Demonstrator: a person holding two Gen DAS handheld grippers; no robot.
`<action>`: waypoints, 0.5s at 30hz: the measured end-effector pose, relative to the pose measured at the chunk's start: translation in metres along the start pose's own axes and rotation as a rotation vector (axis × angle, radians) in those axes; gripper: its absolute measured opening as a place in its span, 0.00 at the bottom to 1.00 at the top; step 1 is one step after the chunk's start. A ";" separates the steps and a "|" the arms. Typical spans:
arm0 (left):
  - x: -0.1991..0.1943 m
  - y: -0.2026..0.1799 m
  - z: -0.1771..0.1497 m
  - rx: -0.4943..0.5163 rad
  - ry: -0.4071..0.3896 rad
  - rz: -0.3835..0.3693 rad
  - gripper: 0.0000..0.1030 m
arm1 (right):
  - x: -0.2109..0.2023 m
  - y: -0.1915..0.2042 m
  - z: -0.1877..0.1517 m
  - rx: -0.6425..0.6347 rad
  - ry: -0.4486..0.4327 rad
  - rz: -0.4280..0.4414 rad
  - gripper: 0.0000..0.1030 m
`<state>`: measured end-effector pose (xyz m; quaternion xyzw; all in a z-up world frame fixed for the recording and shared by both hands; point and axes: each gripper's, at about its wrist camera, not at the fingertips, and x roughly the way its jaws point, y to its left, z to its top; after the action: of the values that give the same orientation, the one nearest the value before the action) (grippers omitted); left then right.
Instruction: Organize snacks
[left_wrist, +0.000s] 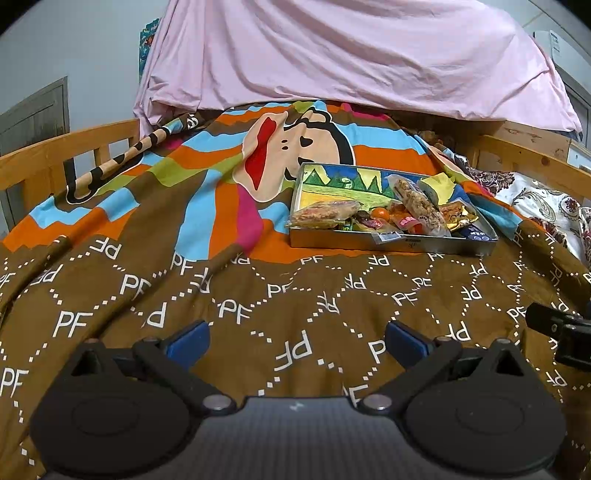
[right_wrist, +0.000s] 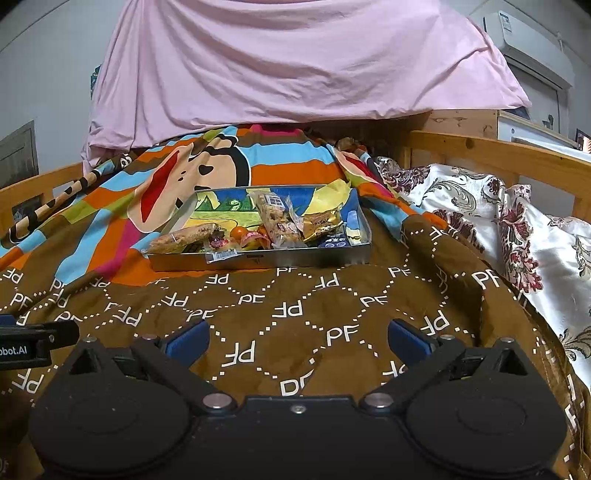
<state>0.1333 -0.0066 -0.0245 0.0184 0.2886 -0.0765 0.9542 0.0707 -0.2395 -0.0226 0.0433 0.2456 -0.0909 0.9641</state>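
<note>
A shallow metal tin tray (left_wrist: 391, 245) with a painted landscape inside sits on the bed cover. It holds several wrapped snacks (left_wrist: 417, 206): grain bars, a gold packet, a yellow packet, small candies and an orange sweet. The same tray (right_wrist: 258, 260) with its snacks (right_wrist: 275, 221) shows in the right wrist view. My left gripper (left_wrist: 297, 341) is open and empty, low over the brown cover, well short of the tray. My right gripper (right_wrist: 297, 339) is open and empty, also short of the tray.
A brown "PF" patterned cover with a cartoon monkey (left_wrist: 288, 147) spreads over the bed. A pink sheet (left_wrist: 351, 55) hangs behind. Wooden bed rails (left_wrist: 55, 155) run along both sides. A white floral quilt (right_wrist: 498, 221) lies to the right.
</note>
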 end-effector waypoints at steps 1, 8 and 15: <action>0.000 0.000 0.000 -0.001 0.001 0.000 1.00 | 0.000 0.000 0.000 0.000 0.001 0.000 0.99; 0.000 0.000 -0.001 -0.002 0.003 0.000 1.00 | 0.001 0.001 -0.002 0.002 0.008 0.003 0.99; 0.000 -0.001 0.000 -0.001 0.004 0.000 1.00 | 0.001 0.001 -0.002 0.000 0.006 0.000 0.99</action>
<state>0.1330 -0.0072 -0.0249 0.0181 0.2905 -0.0762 0.9536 0.0707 -0.2386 -0.0245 0.0434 0.2484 -0.0910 0.9634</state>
